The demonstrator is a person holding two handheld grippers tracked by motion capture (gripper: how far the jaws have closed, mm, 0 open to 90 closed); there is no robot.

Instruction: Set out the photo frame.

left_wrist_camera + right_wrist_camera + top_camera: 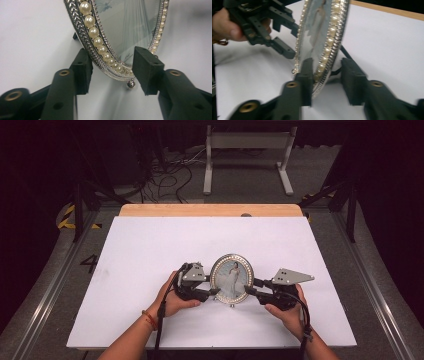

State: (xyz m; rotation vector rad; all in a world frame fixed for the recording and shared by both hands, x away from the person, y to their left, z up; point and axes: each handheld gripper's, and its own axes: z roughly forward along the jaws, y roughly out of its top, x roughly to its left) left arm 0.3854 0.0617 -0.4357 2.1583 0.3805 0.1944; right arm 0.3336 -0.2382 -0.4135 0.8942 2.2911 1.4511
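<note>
My left gripper point(110, 72) sits nearest the lens: its jaws straddle the lower rim of the oval picture frame point(110, 47), one pad just behind the rim, the other clear of the glass in front, so spread, not pinching. My right gripper point(325, 77) straddles the opposite edge; one pad looks to touch the pearl rim, the far pad stands apart. The frame stands upright between both grippers on the white table point(150, 245).
</note>
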